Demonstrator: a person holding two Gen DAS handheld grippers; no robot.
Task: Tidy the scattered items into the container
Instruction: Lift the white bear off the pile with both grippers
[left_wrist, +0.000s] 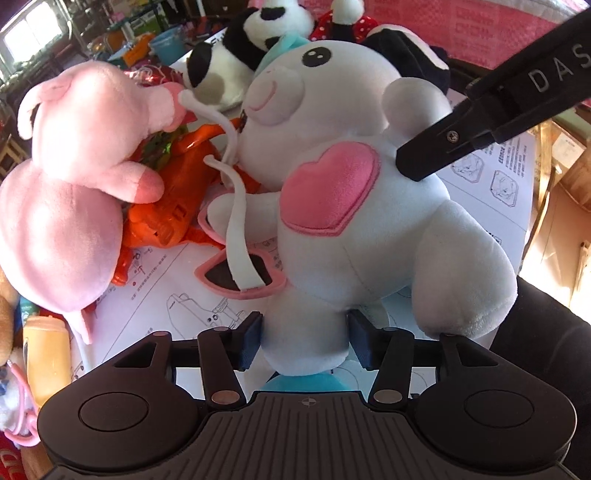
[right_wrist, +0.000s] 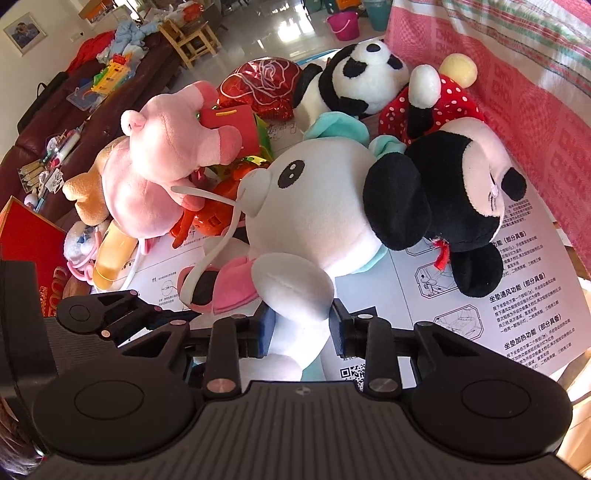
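In the left wrist view, a pink plush pig (left_wrist: 70, 177) was seen at the far left, leaning over an orange plastic toy (left_wrist: 173, 199). Just right of that, heart-shaped pink sunglasses (left_wrist: 236, 273) lay on the printed instruction sheet (left_wrist: 177, 280), crossed by a white strap (left_wrist: 238, 229). At the centre stood the white plush bear (left_wrist: 354, 206) with a pink heart on its chest, and one of its lower limbs was pinched between the pads of the left claw (left_wrist: 304, 341), which was closed onto it. At the upper right, a black finger of the other tool (left_wrist: 443, 147) was pressed against the bear's side.

In the right wrist view, the pig (right_wrist: 166, 177) was again at the left, with a red foil balloon (right_wrist: 262, 85) behind it. The bear (right_wrist: 317, 206) filled the middle, a limb of it held snugly between the blue pads of the right claw (right_wrist: 301, 328) (the jaws were narrowed to the limb's width). Behind it sat a panda (right_wrist: 362, 77), and to the right a black-eared mouse doll (right_wrist: 454, 192) in a red dotted dress lay against the bear on the table sheet (right_wrist: 517, 295). A pink woven cloth (right_wrist: 517, 74) ran along the far right.
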